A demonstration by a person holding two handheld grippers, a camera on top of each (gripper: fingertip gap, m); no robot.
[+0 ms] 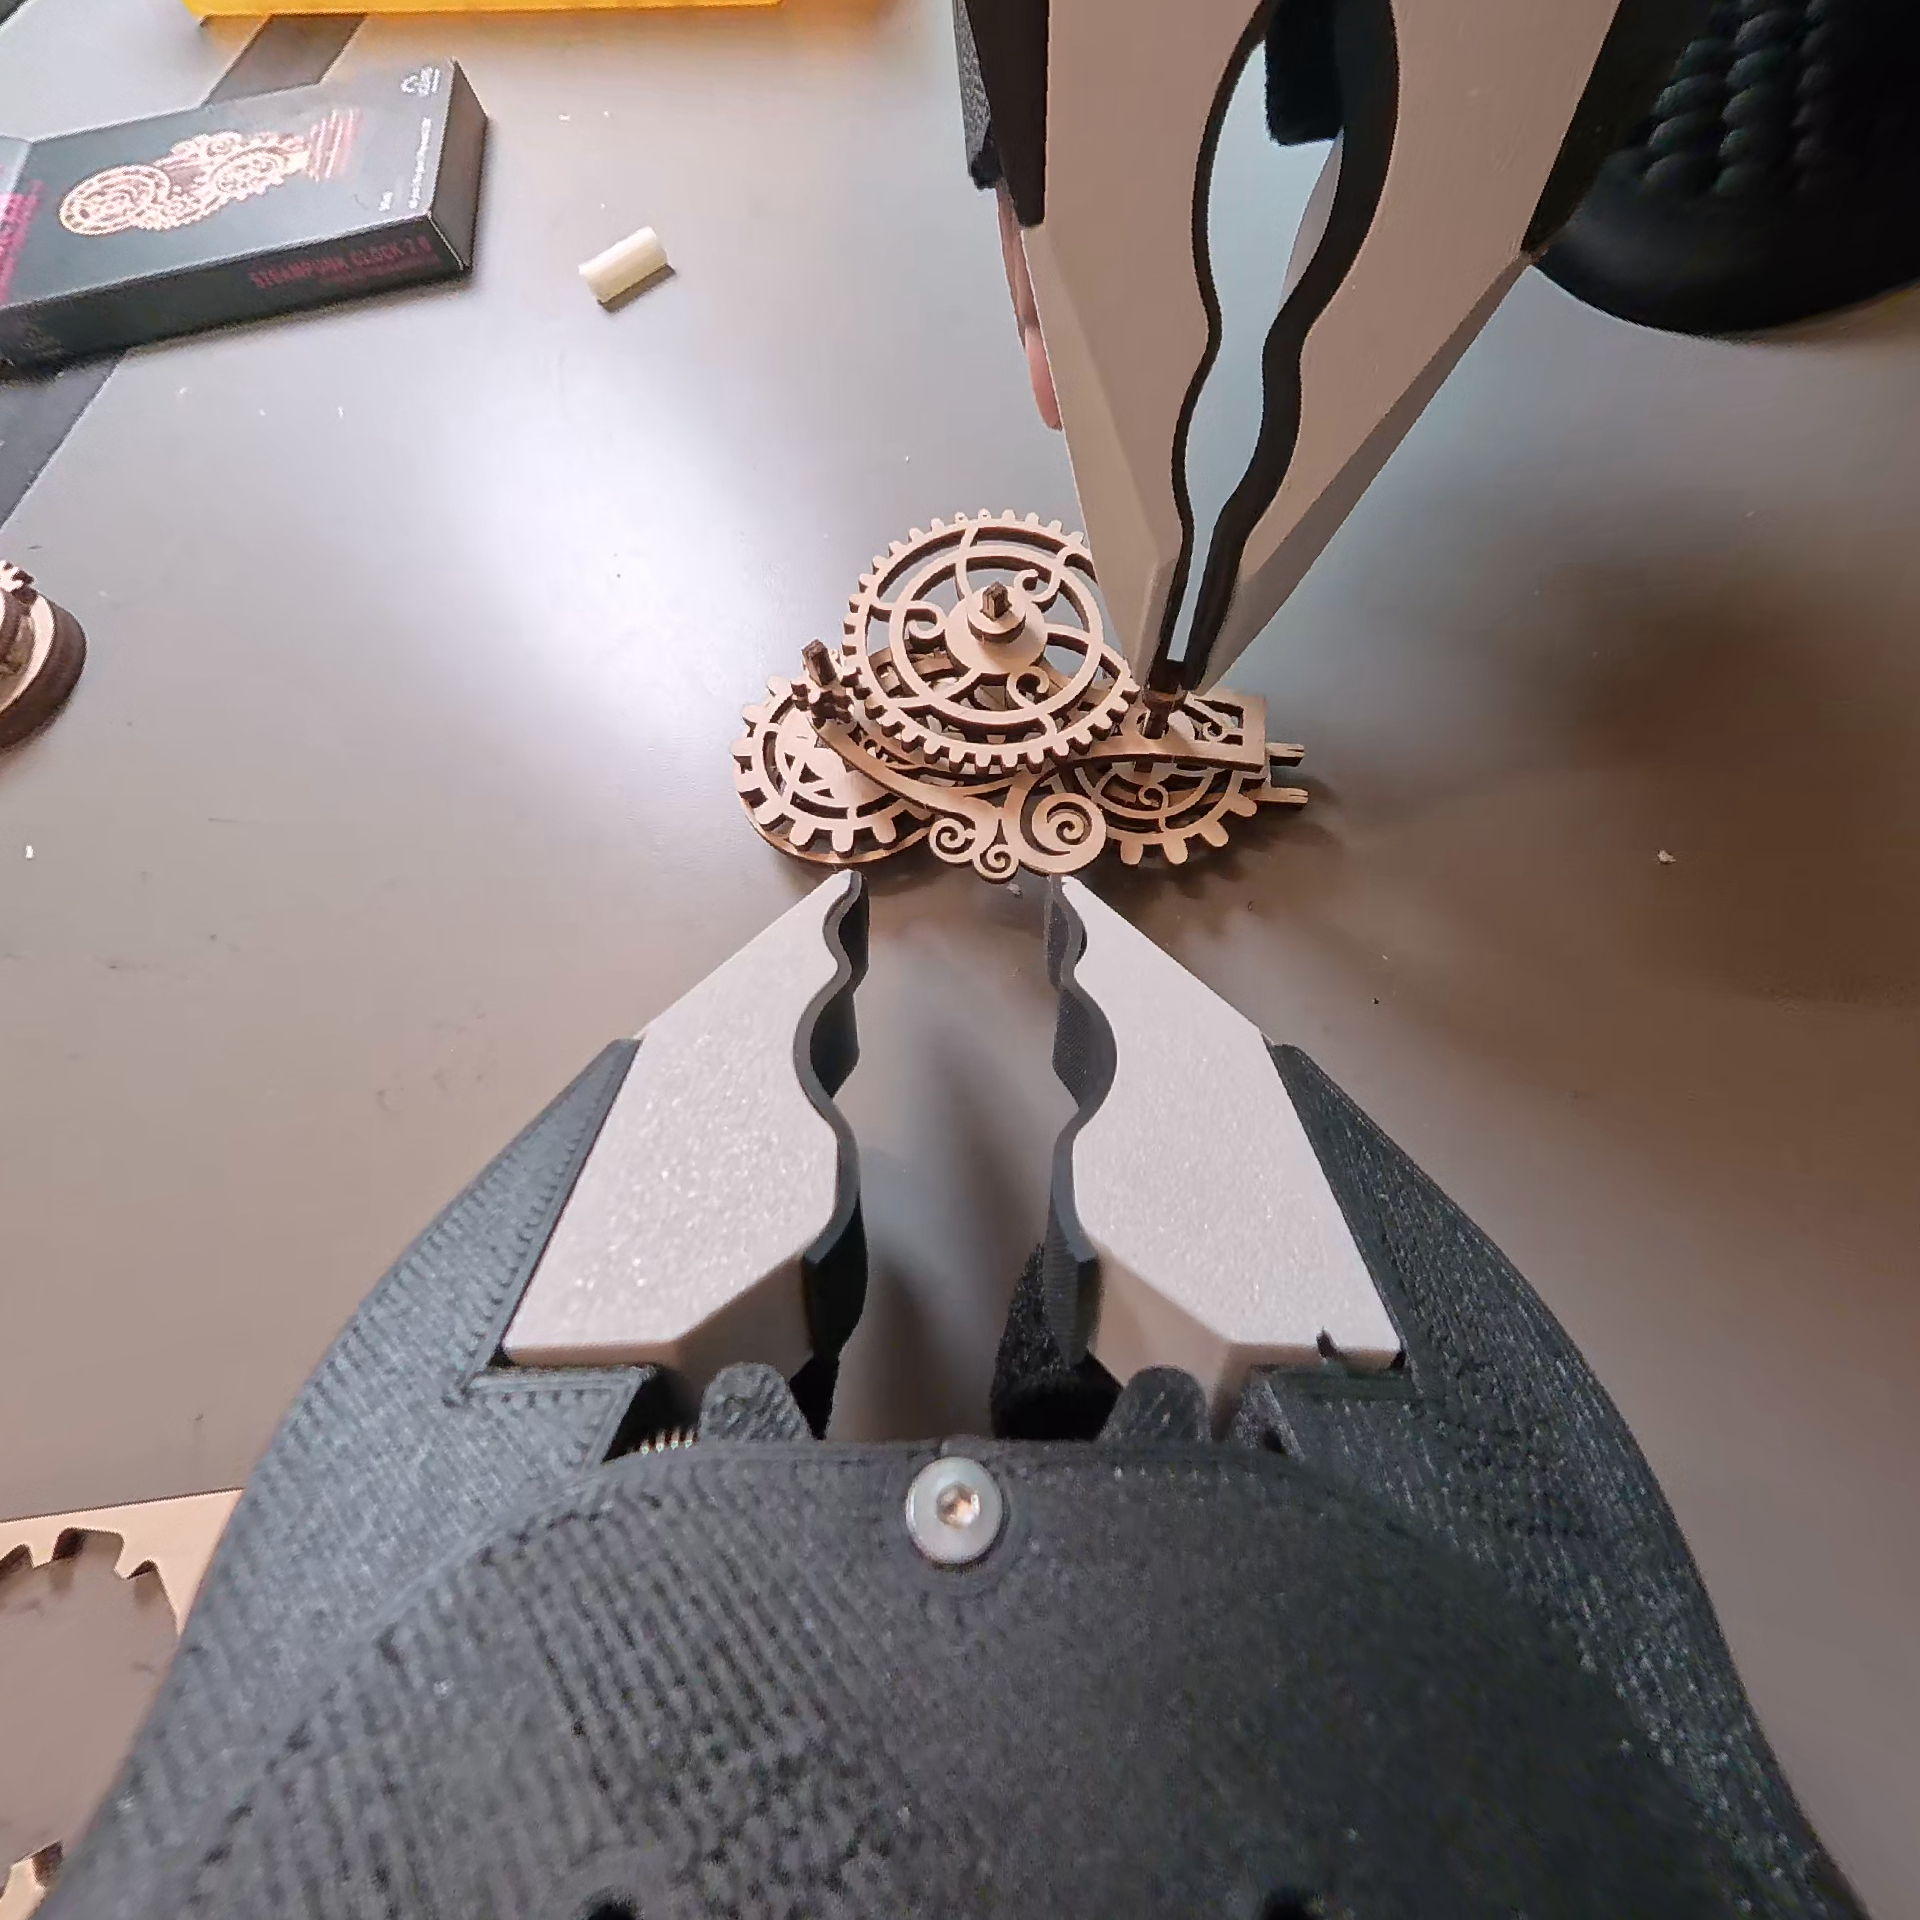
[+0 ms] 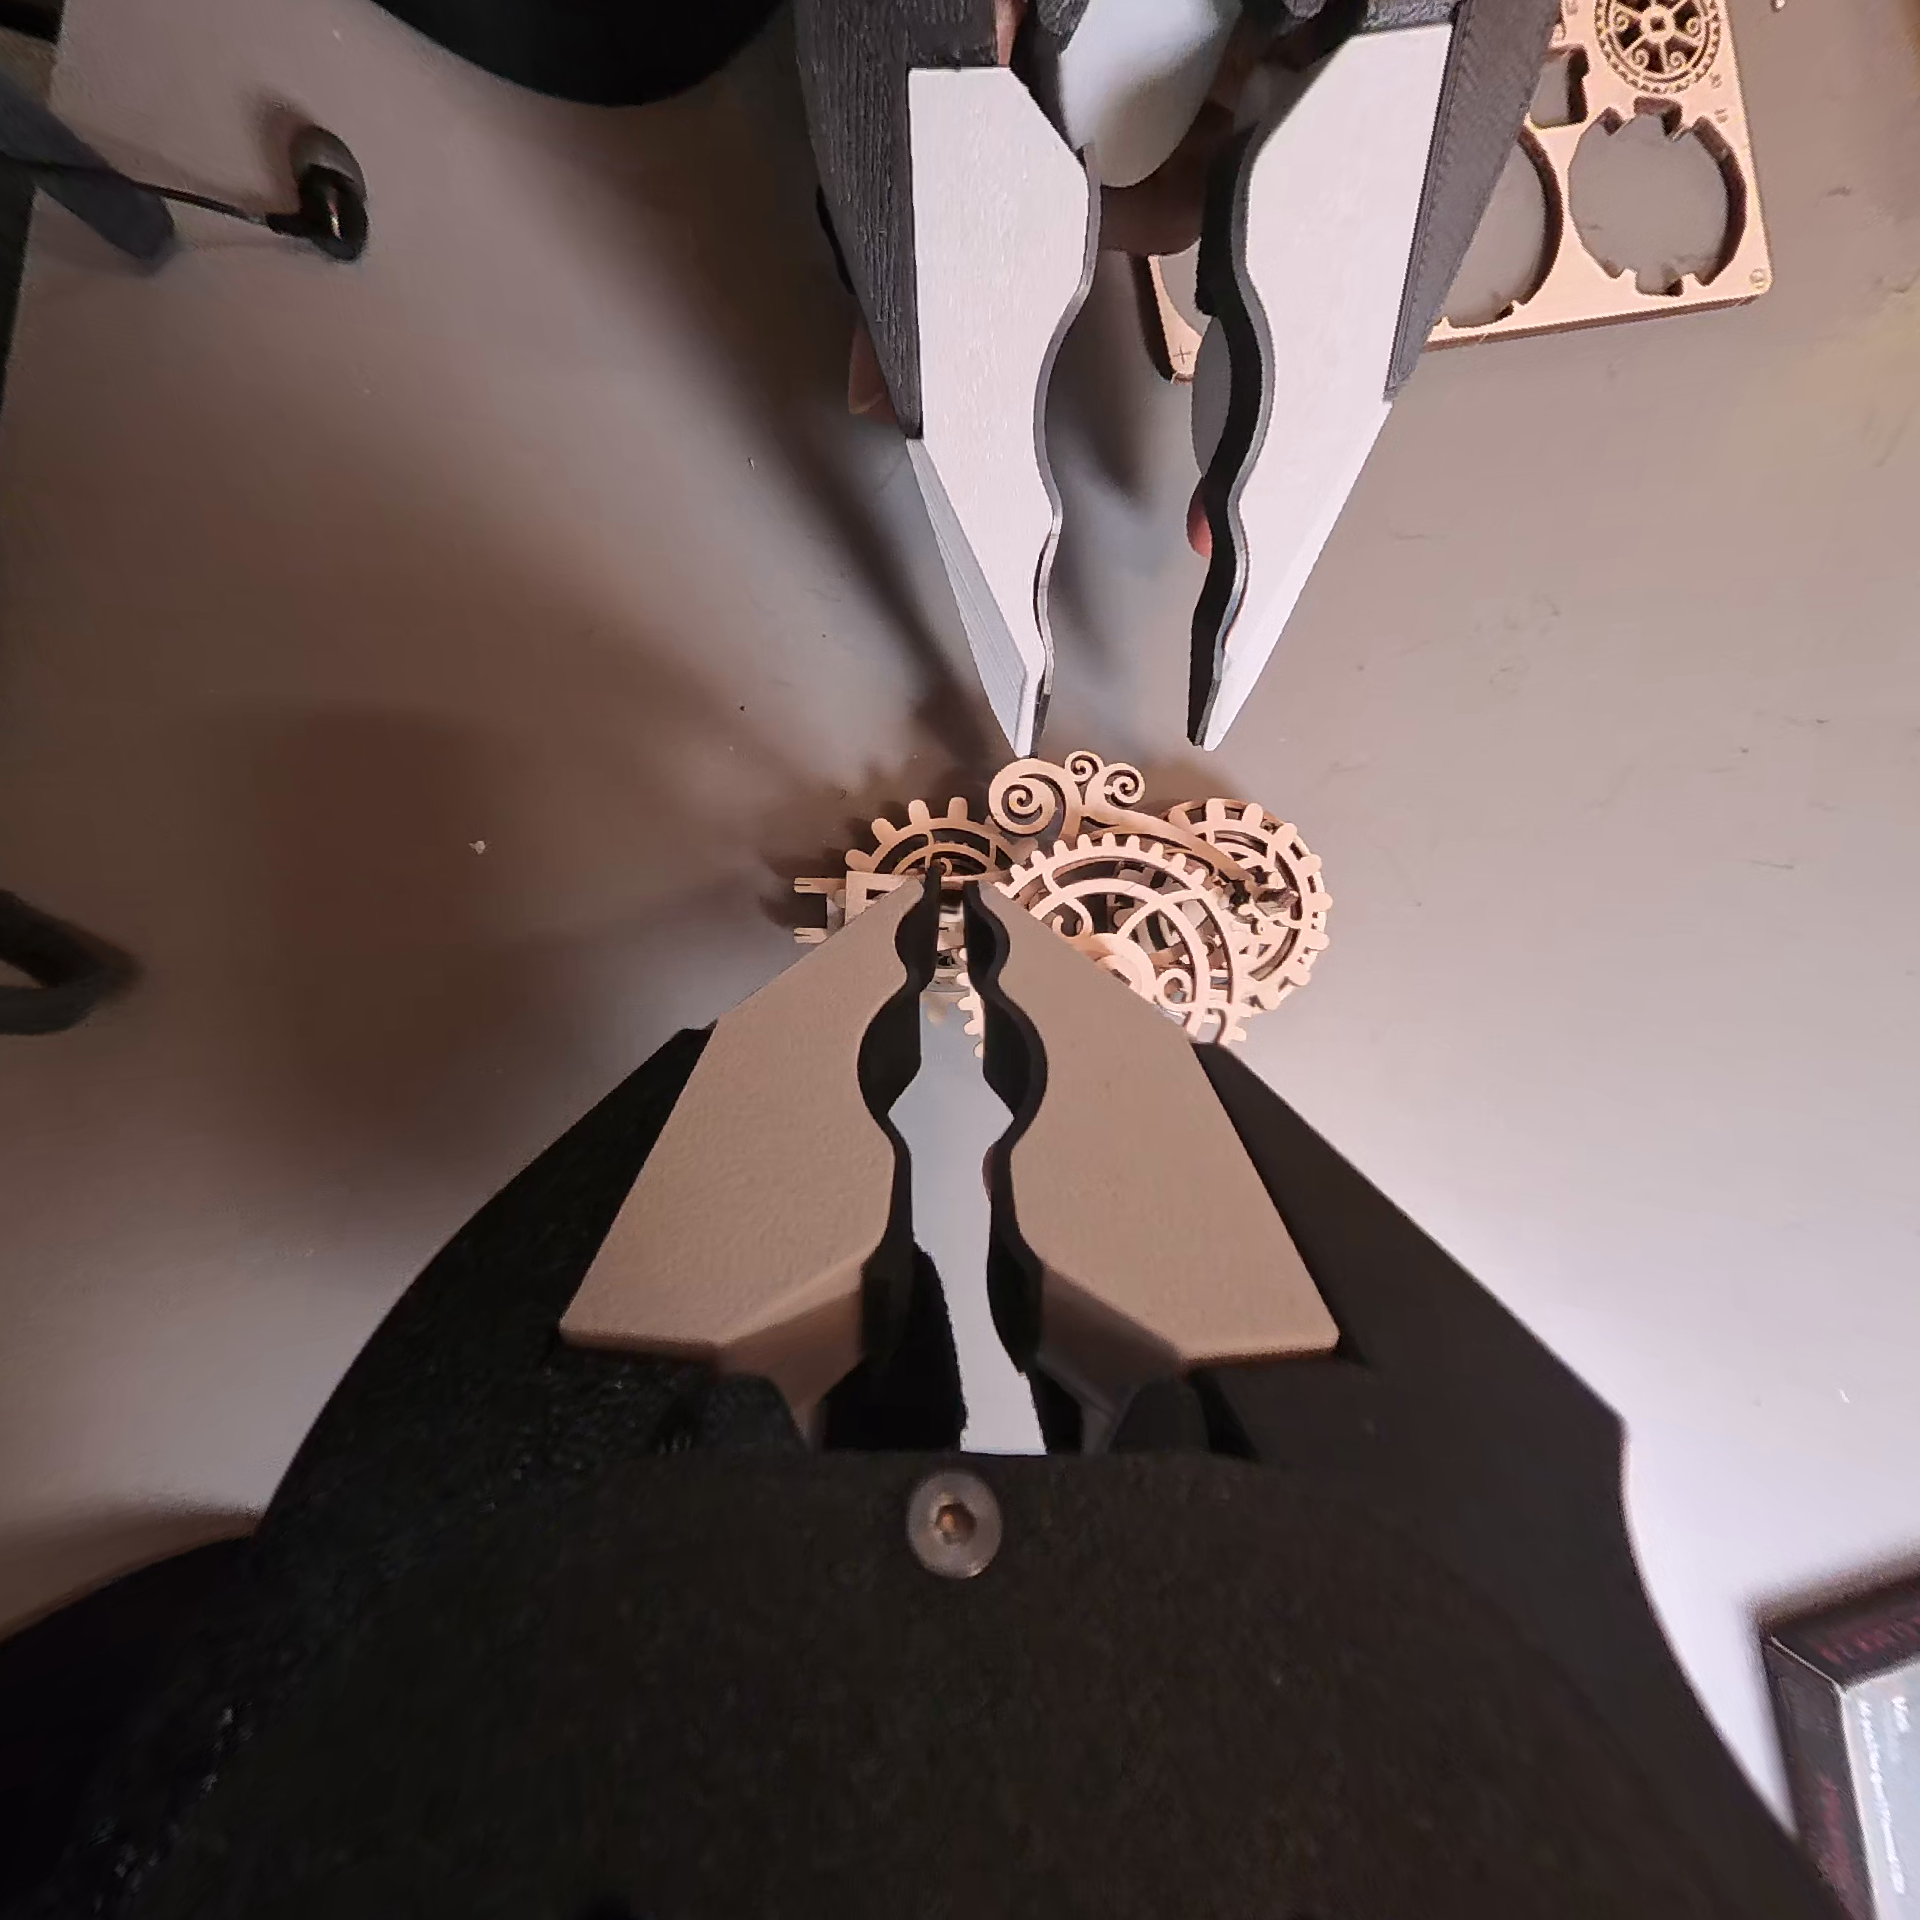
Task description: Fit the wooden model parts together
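A flat wooden gear model (image 1: 997, 727) lies on the grey table (image 1: 416, 727). It has a large spiral gear on top and smaller gears and scrollwork below. My left gripper (image 1: 954, 888) is open and empty, with its tips just short of the model's near edge. My right gripper (image 1: 1176, 670) comes down from above and is shut on a small dark wooden peg (image 1: 1161, 712) that stands in the model's right end. In the right wrist view, my right gripper (image 2: 949, 888) is nearly closed over the model (image 2: 1143, 904). The left gripper (image 2: 1114, 740) stands open beyond it.
A black product box (image 1: 239, 208) and a small white cylinder (image 1: 623, 268) lie at the far left. A punched wooden parts sheet (image 2: 1621, 187) lies behind the left gripper and also shows at the edge of the left wrist view (image 1: 104, 1558). A second small wooden assembly (image 1: 31, 655) sits at the left edge. About 5 cm separates my left fingertips from my right. Both grippers' tips are roughly 25 cm from the small white cylinder (image 1: 623, 268).
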